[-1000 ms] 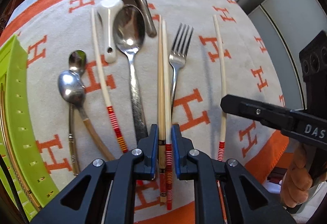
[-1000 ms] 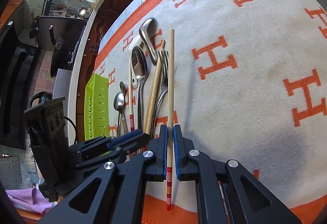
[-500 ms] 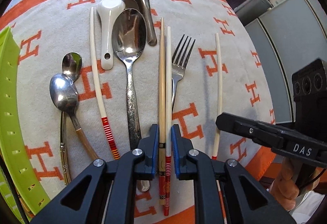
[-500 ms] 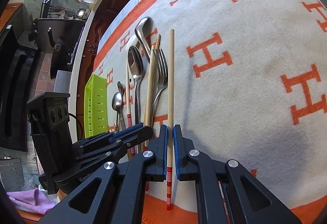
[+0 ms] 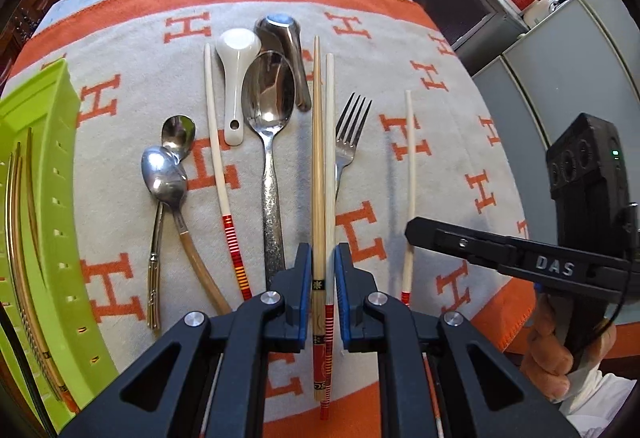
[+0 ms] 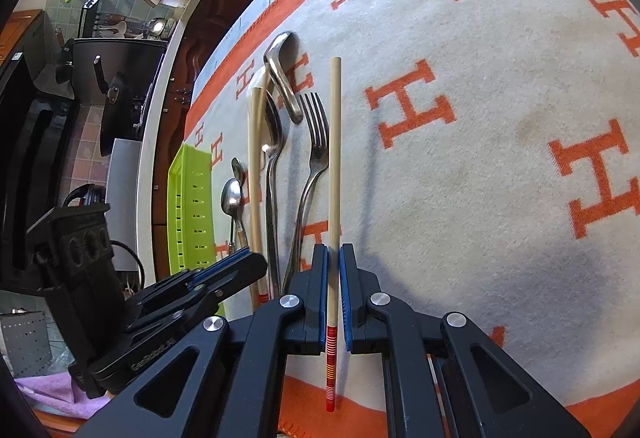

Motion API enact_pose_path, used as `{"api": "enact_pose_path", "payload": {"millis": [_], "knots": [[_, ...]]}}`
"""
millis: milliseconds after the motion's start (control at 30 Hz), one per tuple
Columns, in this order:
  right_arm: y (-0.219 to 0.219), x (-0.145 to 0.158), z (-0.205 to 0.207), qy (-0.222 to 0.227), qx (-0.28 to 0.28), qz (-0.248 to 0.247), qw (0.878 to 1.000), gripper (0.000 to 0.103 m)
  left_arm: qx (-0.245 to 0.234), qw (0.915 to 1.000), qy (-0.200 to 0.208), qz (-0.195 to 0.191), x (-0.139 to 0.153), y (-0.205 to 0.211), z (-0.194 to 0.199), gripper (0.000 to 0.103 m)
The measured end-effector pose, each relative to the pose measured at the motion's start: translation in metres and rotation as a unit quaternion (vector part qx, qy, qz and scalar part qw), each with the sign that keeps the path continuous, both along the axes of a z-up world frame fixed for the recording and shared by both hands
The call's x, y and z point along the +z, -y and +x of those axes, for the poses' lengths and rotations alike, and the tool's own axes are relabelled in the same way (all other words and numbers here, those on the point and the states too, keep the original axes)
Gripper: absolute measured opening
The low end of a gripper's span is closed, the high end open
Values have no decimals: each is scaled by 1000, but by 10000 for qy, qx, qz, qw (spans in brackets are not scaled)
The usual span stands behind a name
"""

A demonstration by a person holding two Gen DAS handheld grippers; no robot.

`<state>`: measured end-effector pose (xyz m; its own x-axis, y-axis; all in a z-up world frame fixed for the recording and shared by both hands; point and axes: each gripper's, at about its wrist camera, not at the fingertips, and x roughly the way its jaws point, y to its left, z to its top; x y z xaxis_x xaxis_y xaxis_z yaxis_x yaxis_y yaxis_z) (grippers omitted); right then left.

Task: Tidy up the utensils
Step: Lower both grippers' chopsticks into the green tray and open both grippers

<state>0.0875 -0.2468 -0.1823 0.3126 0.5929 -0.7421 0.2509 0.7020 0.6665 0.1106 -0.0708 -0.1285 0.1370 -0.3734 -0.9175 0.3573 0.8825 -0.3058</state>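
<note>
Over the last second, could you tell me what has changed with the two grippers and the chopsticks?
The left gripper rose with its two chopsticks, still clamped; more of the table and green tray shows. The right gripper keeps its single chopstick, lifted off the blanket. Spoons and fork have not moved.

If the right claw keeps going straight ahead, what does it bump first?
Probably nothing: ahead of the right claw, shut on one chopstick, lies only bare blanket. The fork sits just left. Depth is unclear.
</note>
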Motion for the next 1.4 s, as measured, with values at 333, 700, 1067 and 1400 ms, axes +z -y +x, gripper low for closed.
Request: {"api": "enact_pose_path", "payload": {"millis": [333,700,1067,1400], "knots": [[-18,30,2,263,294,116,9992,6,641,9970,403,-178,55,-64,-17,9],[-141,92,32,756,1474,283,9858,6,1963,9750,964,387,85,-199,-35,9],[-260,75,78,483,1951,-100,9795,6,2154,9671,876,1026,37,-224,-23,10],[-266,47,101,325,1757,-354,9833,19,2256,9640,1107,874,40,-224,-17,25]]}}
